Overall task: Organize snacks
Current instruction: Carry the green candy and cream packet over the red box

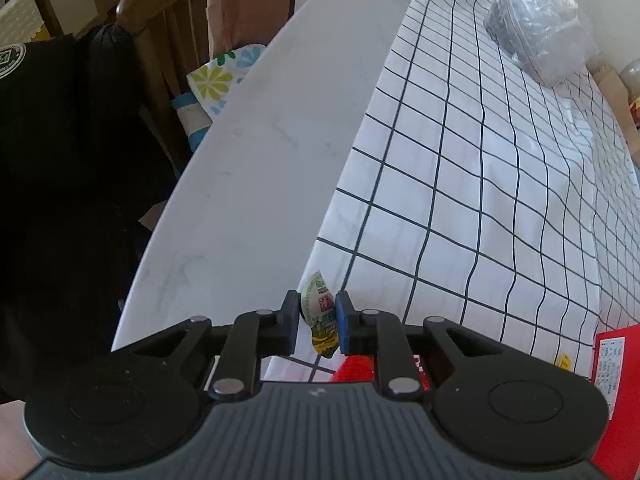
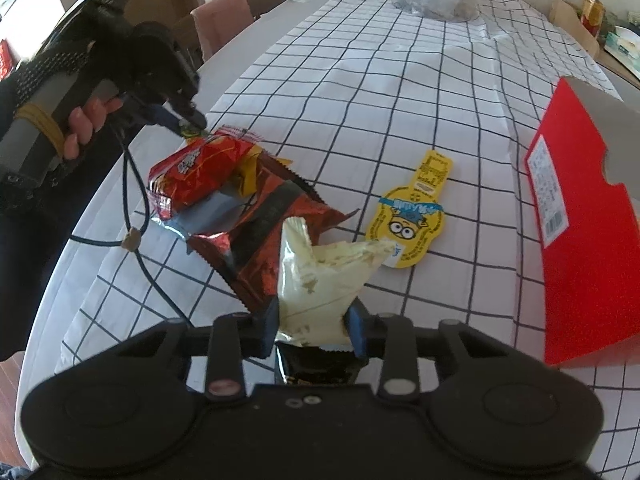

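Note:
My left gripper point(image 1: 318, 320) is shut on a small green and yellow snack packet point(image 1: 320, 312), held over the edge of the checked tablecloth point(image 1: 460, 160). The right wrist view shows the same gripper point(image 2: 192, 125) in a hand at the upper left, just above a red snack bag point(image 2: 196, 172). My right gripper point(image 2: 316, 322) is shut on a pale cream snack bag point(image 2: 320, 272), which stands up between the pads. Under it lies a dark red and silver bag point(image 2: 264, 228). A yellow cartoon-shaped packet point(image 2: 412, 220) lies flat to the right.
A red box point(image 2: 580, 216) lies at the right on the cloth, its corner also showing as the red box point(image 1: 616, 380). A plastic-wrapped bundle point(image 1: 540, 28) sits at the far end. The bare white tabletop point(image 1: 248, 180) runs left, with a wooden chair point(image 1: 160, 20) beyond. A cable point(image 2: 136, 216) hangs from the left gripper.

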### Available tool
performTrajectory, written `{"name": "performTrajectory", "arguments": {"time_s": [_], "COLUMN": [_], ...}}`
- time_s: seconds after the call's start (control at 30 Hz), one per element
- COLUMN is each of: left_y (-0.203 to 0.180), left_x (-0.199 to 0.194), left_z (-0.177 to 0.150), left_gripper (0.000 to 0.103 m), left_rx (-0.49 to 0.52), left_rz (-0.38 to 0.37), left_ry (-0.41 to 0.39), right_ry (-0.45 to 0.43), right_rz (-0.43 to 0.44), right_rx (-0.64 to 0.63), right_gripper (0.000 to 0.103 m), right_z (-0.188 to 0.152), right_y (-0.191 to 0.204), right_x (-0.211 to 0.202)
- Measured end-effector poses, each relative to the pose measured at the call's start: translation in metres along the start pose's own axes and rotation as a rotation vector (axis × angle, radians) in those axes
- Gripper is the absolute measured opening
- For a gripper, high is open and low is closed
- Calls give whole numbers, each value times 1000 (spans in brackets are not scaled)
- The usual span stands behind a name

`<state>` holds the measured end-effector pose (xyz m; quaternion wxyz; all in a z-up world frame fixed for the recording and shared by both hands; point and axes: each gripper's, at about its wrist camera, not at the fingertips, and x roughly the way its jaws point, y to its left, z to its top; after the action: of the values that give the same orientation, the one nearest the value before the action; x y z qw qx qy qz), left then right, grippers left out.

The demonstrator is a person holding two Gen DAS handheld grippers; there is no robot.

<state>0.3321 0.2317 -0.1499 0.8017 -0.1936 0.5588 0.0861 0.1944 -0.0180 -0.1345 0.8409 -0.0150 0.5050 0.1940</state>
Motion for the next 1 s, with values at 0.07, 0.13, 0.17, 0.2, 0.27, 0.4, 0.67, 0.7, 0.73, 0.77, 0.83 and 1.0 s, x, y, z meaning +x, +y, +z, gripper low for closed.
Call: {"name": "performTrajectory", "arguments": {"time_s": [0.07, 0.13, 0.17, 0.2, 0.27, 0.4, 0.67, 0.7, 0.73, 0.77, 0.83, 1.0], "left_y": [4, 7, 9, 10, 12, 16, 12, 10, 8, 5, 0, -20], "left_x": [-4, -9, -12, -16, -23, -41, -82, -87, -92, -98, -108, -137], "left_z": [0, -1, -2, -3, -6, -11, -24, -26, -29, -32, -37, -53], "left_gripper": [18, 18, 18, 18, 18, 18, 18, 18, 18, 18, 18, 18], "left_rx": [-8, -12, -12, -11, -17, -23, -9, -8, -7, -4, 4, 40], "left_rz": [-8, -16, -19, -22, -34, -60, -112, -116, -119, -121, -126, -160], "left_ry": [-10, -17, -20, -26, -36, -60, -97, -100, -102, -104, -115, -138], "right_ry": [-10, -20, -26, -31, -43, -70, -129, -135, -141, -148, -162, -204], "right_rz": [-5, -9, -11, -11, -11, -13, -16, -14, -12, -10, -7, 1], "right_rx": [10, 19, 24, 29, 34, 45, 76, 77, 79, 81, 85, 104], "right_gripper": [34, 34, 34, 33, 33, 32, 31, 31, 31, 31, 31, 31], "right_z": [0, -1, -1, -1, -1, -4, -7, -7, -7, -7, -8, -11], "right_y": [-1, -3, -3, -4, -4, -6, -15, -16, -18, -19, -23, -39], "right_x": [-4, -8, -11, -14, -20, -35, -66, -71, -76, -81, -90, -116]}}
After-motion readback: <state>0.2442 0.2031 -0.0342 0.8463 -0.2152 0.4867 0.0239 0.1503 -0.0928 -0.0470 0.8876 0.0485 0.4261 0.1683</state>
